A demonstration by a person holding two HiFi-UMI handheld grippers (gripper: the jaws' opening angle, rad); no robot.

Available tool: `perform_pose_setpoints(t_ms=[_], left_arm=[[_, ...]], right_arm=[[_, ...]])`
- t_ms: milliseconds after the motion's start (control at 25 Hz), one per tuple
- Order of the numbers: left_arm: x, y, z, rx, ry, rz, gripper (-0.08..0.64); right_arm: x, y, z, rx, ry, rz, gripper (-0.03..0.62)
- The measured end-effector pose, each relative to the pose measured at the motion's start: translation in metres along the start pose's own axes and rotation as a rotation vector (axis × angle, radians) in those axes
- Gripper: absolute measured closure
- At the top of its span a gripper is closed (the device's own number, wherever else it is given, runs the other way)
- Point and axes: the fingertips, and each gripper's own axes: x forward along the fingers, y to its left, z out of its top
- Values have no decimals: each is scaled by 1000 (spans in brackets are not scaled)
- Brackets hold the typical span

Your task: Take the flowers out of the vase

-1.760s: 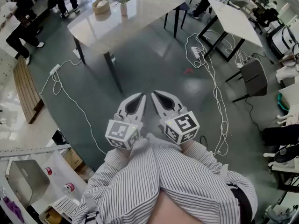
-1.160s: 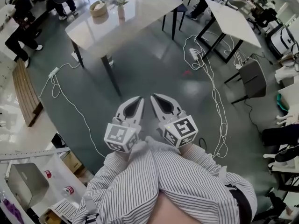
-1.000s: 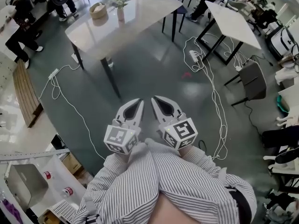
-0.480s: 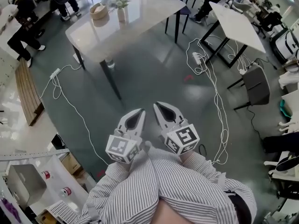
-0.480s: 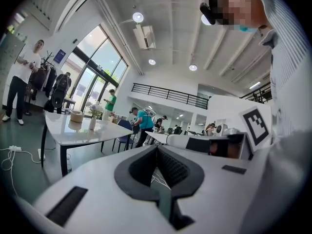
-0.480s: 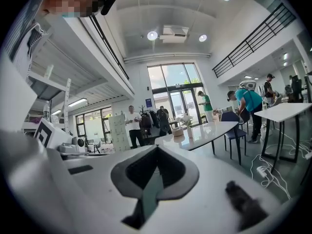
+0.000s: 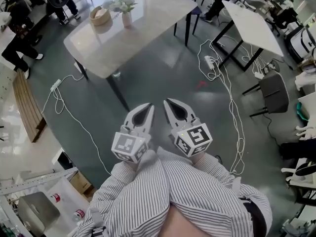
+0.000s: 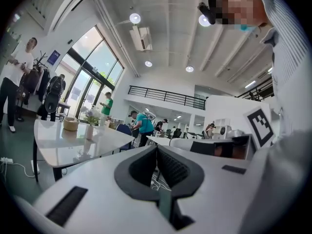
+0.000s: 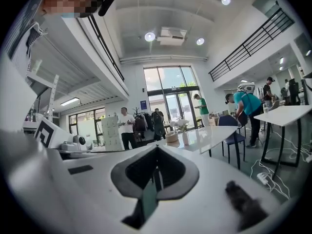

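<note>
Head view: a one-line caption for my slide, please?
Left gripper and right gripper, shut and empty, far from the vase of flowers.

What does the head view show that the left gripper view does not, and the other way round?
Only the head view: the wooden bench and the cardboard box on the floor near the person. Only the left gripper view: the ceiling lamps, the balcony railing and the tall windows. Both: the table with the vase of flowers and the basket, well ahead, and the left gripper, jaws together with nothing between them.
</note>
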Motion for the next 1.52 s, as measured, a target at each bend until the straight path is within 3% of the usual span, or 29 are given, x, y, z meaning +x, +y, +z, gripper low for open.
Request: perform_pose_setpoints(t_ms=[400, 560, 1080, 1520], left_arm=[[52, 133, 52, 17, -8, -26, 546], [67, 175, 57, -39, 1, -23, 546], [120, 240, 64, -84, 17, -12, 546], [225, 301, 93, -71, -14, 61, 546]], right_arm=[[149, -19, 40, -17, -27, -17, 578], [188, -18, 38, -21, -1, -17, 578], [263, -50, 32, -26, 72, -17, 578], [359, -132, 57, -31, 104, 81, 578]])
